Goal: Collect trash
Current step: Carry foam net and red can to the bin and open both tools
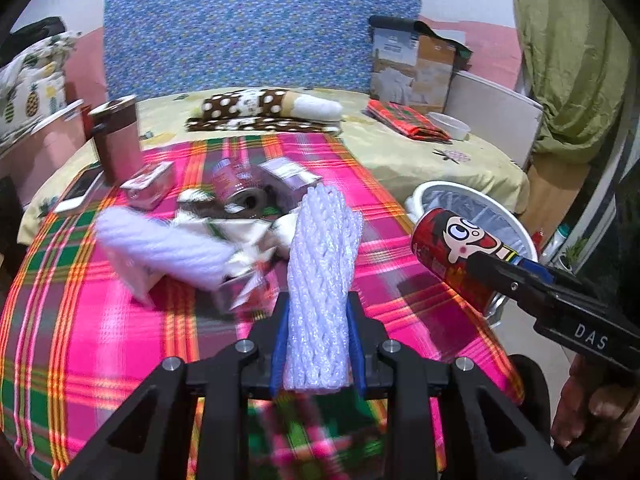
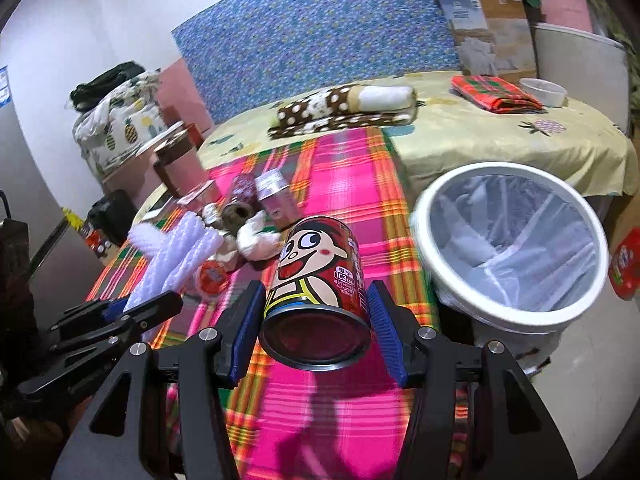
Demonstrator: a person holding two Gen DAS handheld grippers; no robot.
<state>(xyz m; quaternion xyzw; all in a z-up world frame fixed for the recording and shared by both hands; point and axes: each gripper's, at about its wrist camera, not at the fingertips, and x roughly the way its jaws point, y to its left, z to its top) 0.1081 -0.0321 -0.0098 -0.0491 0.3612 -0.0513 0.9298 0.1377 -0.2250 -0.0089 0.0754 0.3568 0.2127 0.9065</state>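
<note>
Trash is already in both tongs. The left tongs [image 1: 318,344] are closed on a white foam net sleeve [image 1: 322,276], pinched at its near end so the rest stands up out of the jaws; it looks feather-light, soft and springy, so a squeeze across the middle should hold it without harm. The right tongs [image 2: 316,320] grip a red cartoon drink can [image 2: 316,280] across its body, base toward the camera; probably empty, thin-walled and smooth, it could dent or slip if clamped near the rim. More litter [image 1: 224,216] lies further off on the plaid cloth [image 1: 120,340] over the bed. The white lined bin [image 2: 516,248] stands to the right, beside the bed.
</note>
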